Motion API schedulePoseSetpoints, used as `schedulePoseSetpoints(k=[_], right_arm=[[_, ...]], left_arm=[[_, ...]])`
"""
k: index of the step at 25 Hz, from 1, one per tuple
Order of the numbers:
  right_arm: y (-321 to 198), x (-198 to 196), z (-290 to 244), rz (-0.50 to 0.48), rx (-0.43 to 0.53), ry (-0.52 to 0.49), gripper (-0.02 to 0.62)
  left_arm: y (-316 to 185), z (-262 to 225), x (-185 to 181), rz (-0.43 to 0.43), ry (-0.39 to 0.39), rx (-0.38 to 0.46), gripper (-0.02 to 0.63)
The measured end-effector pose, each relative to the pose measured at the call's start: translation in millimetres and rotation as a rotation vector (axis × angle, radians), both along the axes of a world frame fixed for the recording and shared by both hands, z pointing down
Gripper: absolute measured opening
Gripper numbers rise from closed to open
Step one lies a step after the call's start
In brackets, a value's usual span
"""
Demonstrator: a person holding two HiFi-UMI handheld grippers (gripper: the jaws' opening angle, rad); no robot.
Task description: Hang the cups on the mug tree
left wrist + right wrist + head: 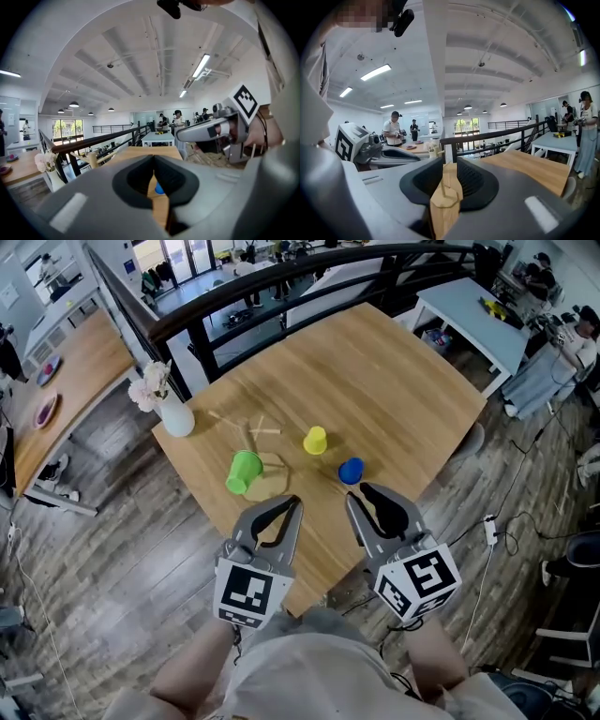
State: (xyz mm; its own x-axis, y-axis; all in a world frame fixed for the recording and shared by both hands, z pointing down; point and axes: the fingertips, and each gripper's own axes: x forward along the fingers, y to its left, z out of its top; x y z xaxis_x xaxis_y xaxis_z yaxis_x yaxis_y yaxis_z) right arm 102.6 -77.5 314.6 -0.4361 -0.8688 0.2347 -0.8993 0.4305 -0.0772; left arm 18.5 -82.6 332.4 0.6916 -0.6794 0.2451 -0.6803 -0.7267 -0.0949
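I had the left gripper (289, 505) closed on nothing over the worktop's (375, 371) near edge, right gripper (359, 493) slightly parted, empty, green cup (244, 472), yellow cup (316, 440), blue cup (351, 470) just ahead, open wood beyond, railing (281, 287) behind.

The wooden table (394, 362) carries a vase (176, 416), mug tree (253, 432), green cup (244, 472), yellow cup (316, 440) and blue cup (351, 471).

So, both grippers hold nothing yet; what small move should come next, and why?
Probably open the right gripper wider and ease it forward around the blue cup. That cup stands just ahead of its tips, its jaws are only slightly apart with nothing between them, and no cup hangs on the mug tree yet.
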Motion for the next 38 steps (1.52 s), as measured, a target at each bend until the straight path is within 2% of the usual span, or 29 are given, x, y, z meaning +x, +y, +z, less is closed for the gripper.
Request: schedulePoseSetpoints(k=[7, 9, 15, 23, 38], right_arm=[[-34, 32, 38, 0.021, -0.054, 0.030, 0.163], [-43, 39, 53, 0.018, -0.079, 0.021, 0.166], [-72, 57, 101, 0.012, -0.131, 0.060, 0.202], [-112, 76, 166, 0.037, -0.196, 0.027, 0.218], [-140, 99, 282, 0.031, -0.277, 0.131, 0.245]], left_arm=[[-34, 22, 39, 0.033, -0.007, -0.023, 0.003], [-43, 31, 47, 0.034, -0.010, -0.033, 0.003], [-72, 76, 62, 0.021, -0.009, -0.106, 0.003], [-99, 130, 74, 0.016, -0.023, -0.158, 0.003], [-113, 235, 105, 0.017, -0.053, -0.277, 0.003]])
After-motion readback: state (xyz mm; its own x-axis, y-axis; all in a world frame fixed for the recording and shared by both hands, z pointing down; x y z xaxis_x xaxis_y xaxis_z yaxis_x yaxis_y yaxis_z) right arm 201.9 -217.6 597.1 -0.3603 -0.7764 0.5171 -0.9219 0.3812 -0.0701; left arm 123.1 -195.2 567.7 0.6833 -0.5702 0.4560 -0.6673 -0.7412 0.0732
